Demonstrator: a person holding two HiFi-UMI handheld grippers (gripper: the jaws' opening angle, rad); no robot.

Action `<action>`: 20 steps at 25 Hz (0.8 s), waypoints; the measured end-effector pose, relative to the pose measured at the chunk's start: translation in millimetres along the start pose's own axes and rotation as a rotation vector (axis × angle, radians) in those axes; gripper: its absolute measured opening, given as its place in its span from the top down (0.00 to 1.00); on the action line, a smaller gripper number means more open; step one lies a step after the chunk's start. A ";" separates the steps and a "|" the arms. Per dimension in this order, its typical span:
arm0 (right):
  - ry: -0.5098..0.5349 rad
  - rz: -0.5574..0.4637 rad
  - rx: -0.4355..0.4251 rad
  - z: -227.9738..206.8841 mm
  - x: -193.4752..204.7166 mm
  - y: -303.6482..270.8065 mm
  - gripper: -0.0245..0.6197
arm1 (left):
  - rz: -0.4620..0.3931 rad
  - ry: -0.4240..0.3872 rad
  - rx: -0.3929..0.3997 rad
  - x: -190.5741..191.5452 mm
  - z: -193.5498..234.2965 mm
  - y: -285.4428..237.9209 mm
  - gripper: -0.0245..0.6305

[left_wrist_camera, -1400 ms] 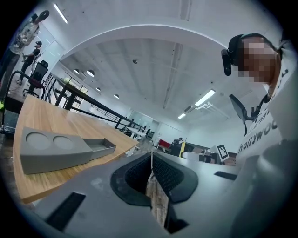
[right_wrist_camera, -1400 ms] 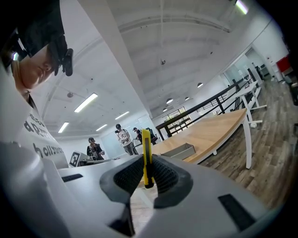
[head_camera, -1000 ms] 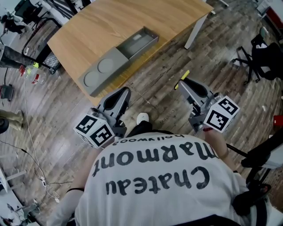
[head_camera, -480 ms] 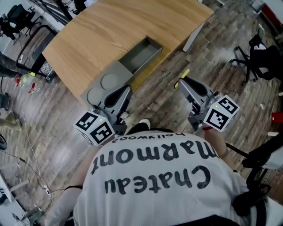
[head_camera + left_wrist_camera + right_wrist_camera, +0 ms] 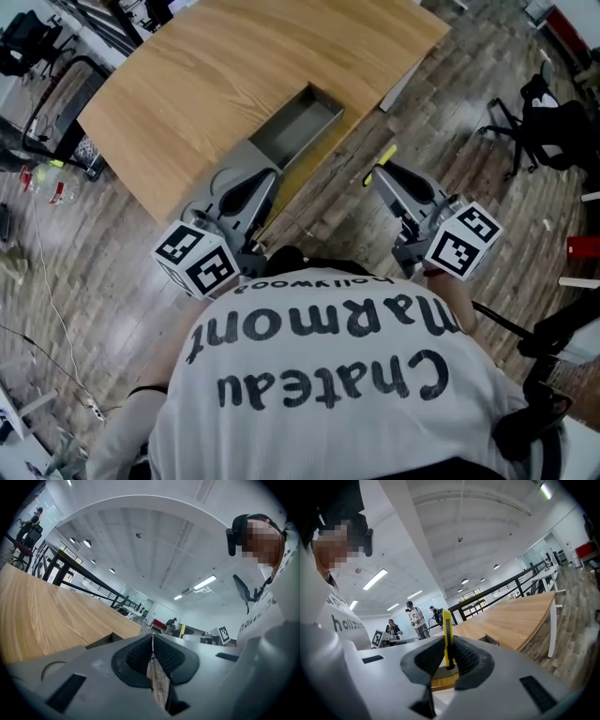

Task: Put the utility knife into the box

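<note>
Utility knife point(image 5: 382, 163), slim, yellow and plastic-bodied: not yet in the box, so the main part of the task is still to do.

Starting at the left: grey moulded left gripper point(image 5: 251, 187), with a black-and-white marker cube at its back. Jaws fully closed, pad against pad, nothing between them. Hangs over the flat lid end of the long grey rectangular box point(image 5: 330, 103), the end with two round recesses. Hard to say from the head view whether touching the lid or only above it.

In the middle: open rectangular compartment of the box, apparently empty, lying near the front edge of the light wooden table point(image 5: 216, 66).

Further right: grey moulded right gripper point(image 5: 380, 178), not over the table but beside it, above the dark plank floor point(image 5: 337, 220), apart from the compartment. Jaws closed only part way, because clamped on the knife from both sides. Black ribbed pads point(image 5: 430, 658) pressing on the yellow body, seen edge-on as a thin strip and sticking out past the tips.

Judged done: the pick-up of the knife. Judged left: bringing it over the table edge to the open compartment, lowering it inside, opening the jaws, pulling back. Perhaps also steadying the box with the left gripper.
</note>
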State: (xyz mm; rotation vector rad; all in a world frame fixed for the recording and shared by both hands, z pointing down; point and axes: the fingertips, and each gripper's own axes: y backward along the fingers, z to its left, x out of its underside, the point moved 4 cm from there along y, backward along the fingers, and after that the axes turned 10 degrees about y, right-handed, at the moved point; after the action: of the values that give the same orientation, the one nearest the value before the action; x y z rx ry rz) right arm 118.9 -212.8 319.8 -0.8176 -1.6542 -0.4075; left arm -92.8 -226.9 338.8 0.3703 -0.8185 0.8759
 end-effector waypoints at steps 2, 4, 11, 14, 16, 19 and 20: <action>0.011 -0.005 -0.004 -0.3 -0.7 -0.6 0.87 | -0.011 -0.007 0.002 -1.5 -0.5 0.0 0.94; 0.015 -0.015 -0.009 -1.8 -2.2 -2.1 0.87 | -0.019 -0.018 0.005 -3.4 -1.6 -0.9 0.94; 0.032 -0.030 -0.056 -4.5 3.8 -2.2 0.87 | -0.043 -0.041 -0.024 5.1 -4.3 -1.4 0.94; 0.025 -0.015 -0.069 -10.7 5.7 -7.6 0.87 | -0.048 -0.032 -0.041 5.0 -0.1 -3.3 0.94; 0.021 -0.005 -0.083 -18.5 4.1 -17.9 0.87 | -0.056 -0.028 -0.057 0.7 8.2 -6.3 0.94; 0.015 0.023 -0.113 -37.1 -8.1 -45.5 0.87 | -0.085 0.004 -0.104 -19.9 28.8 -18.0 0.94; 0.012 0.036 -0.125 -44.2 -12.2 -53.3 0.87 | -0.097 0.019 -0.119 -25.9 33.4 -22.7 0.94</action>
State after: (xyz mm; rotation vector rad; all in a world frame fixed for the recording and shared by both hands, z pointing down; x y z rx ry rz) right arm 113.6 -282.5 328.1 -0.9348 -1.6125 -0.4931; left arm -100.3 -274.2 341.5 0.2938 -0.8244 0.7359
